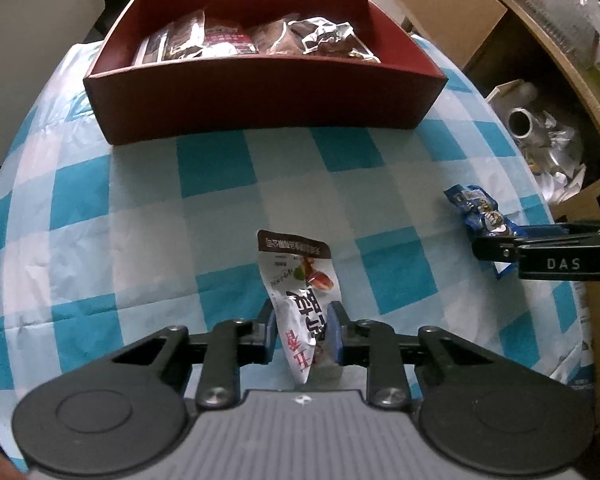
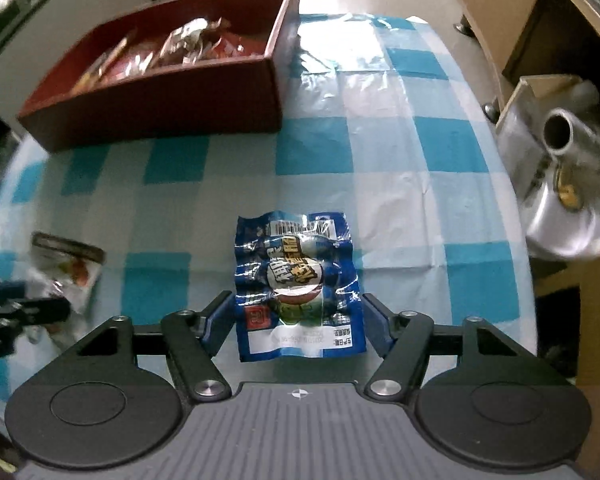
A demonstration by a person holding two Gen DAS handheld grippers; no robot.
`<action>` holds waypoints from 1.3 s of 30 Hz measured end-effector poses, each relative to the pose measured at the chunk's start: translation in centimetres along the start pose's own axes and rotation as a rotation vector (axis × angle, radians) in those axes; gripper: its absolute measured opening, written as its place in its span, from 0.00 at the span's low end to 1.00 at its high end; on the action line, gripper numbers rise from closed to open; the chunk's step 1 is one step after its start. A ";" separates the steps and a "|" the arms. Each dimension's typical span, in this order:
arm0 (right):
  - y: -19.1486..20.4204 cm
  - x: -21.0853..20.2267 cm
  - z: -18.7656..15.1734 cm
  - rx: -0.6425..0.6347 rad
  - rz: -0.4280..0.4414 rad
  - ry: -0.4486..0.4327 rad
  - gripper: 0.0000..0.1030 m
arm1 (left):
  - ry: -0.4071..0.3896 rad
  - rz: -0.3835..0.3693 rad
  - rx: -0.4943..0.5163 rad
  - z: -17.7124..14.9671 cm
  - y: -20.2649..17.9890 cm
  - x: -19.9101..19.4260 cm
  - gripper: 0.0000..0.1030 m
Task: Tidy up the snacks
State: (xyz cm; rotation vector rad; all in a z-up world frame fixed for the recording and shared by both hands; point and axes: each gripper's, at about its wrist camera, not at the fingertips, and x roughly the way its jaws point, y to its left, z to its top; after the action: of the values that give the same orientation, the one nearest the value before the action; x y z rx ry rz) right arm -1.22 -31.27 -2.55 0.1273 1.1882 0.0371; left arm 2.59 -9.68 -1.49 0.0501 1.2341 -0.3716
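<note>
My left gripper (image 1: 304,320) is shut on a white snack packet (image 1: 296,276) with a brown top strip, which stands crumpled between the blue pads above the checked tablecloth. A blue snack packet (image 2: 296,276) lies flat on the cloth between the fingers of my right gripper (image 2: 296,316). That gripper is open, its pads just beside the packet's two edges. The blue packet (image 1: 480,212) also shows at the right of the left wrist view. A dark red box (image 1: 260,92) at the back of the table holds several brown and silver snack packets (image 1: 260,36).
The blue and white checked tablecloth (image 1: 140,200) covers a rounded table. Its right edge lies close to the blue packet. Beyond that edge stand cardboard boxes (image 1: 452,12) and a shelf holding foil rolls (image 2: 560,136) and crumpled foil.
</note>
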 end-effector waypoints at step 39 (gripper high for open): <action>1.2 -0.5 0.3 0.070 0.172 -0.022 0.71 | -0.087 -0.052 -0.014 1.2 0.0 -2.2 0.09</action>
State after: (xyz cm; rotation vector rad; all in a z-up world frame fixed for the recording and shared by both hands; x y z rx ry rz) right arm -1.14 -30.11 -1.81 0.2911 1.1546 0.1450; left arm 3.08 -9.39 0.96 -0.0097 1.1535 -0.4064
